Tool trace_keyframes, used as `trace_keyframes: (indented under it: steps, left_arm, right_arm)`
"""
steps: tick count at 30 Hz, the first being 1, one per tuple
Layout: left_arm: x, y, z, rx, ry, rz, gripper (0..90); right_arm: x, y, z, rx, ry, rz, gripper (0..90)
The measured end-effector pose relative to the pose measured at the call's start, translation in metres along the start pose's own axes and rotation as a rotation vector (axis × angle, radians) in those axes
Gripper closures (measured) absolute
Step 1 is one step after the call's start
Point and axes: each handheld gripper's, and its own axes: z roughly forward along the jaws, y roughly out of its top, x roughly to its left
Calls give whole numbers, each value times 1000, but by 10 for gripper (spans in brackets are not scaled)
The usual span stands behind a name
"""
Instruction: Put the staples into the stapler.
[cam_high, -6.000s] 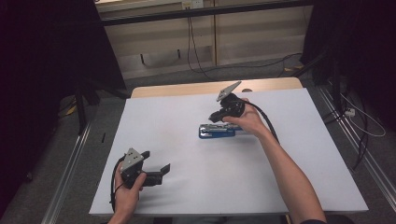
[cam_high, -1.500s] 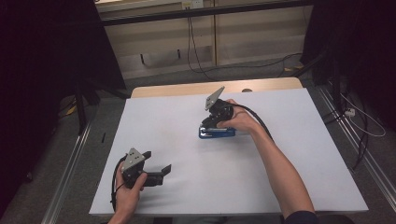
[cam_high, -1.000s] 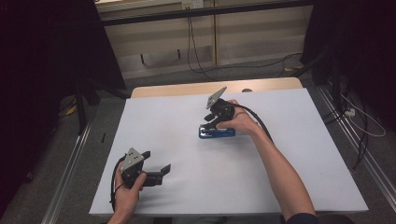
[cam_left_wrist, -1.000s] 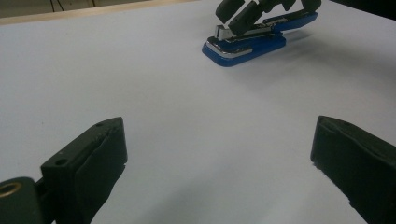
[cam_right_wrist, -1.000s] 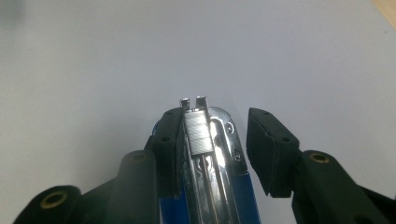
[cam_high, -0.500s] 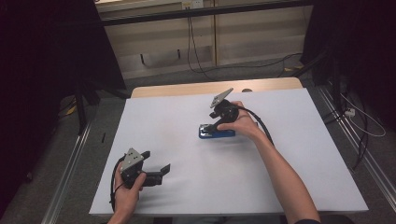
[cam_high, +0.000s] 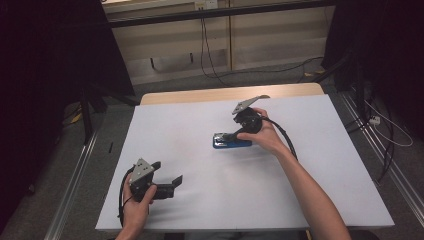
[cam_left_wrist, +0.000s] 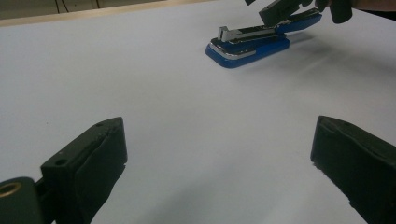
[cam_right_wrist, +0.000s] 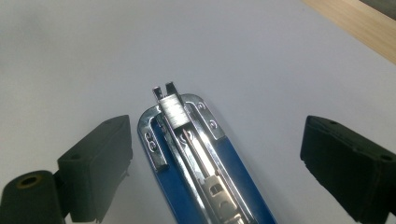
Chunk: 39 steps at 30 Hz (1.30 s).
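A blue stapler (cam_high: 231, 141) with its metal staple channel exposed lies flat on the white table (cam_high: 200, 115), a little right of centre. My right gripper (cam_high: 231, 134) hovers over its right end, tilted down and to the left. In the right gripper view the stapler (cam_right_wrist: 196, 154) lies between the two jaws of the right gripper (cam_right_wrist: 217, 135). The jaws have just been opening and stand wide, clear of its sides. My left gripper (cam_high: 167, 172) rests open at the front left with nothing in it. The left gripper view looks between the jaws of the left gripper (cam_left_wrist: 215, 154) to the stapler (cam_left_wrist: 247, 42) and the right gripper (cam_left_wrist: 299, 7) far off.
A strip of bare wood (cam_high: 225, 95) runs along the table's far edge. Cables (cam_high: 215, 55) trail over the floor behind, and dark curtains hang at both sides. Metal rails (cam_high: 75, 185) flank the table.
My right gripper has slid slightly to the right along the stapler and its jaws have spread apart. The stapler and the left gripper have stayed where they were.
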Motion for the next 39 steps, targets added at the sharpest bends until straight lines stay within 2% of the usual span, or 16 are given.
trace_keyframes:
  steps: [4,7,11,13,15,19,25,39]
  left_arm:
    - [0,0,0,-3,16,-7,35]
    - [1,0,0,-3,18,-8,35]
    - [2,-1,1,1,13,-18,35]
    - [3,-2,1,5,10,-20,35]
    - [4,-2,0,10,5,-15,35]
    - [6,-4,-2,5,13,-35,35]
    - [5,-3,0,3,19,-36,35]
    - [0,-1,4,13,6,-9,35]
  right_arm:
    - [1,-4,-6,-23,-50,32,76]
    - [3,-6,-10,-51,-62,56,80]
    - [7,-9,-16,-71,-102,92,72]
    - [7,-12,-18,-58,-137,103,74]
    - [8,-16,-21,-65,-159,113,74]
    - [10,-23,-30,-89,-214,142,74]
    - [16,-32,-41,-130,-237,176,43]
    - [29,-51,-57,-204,-322,192,45]
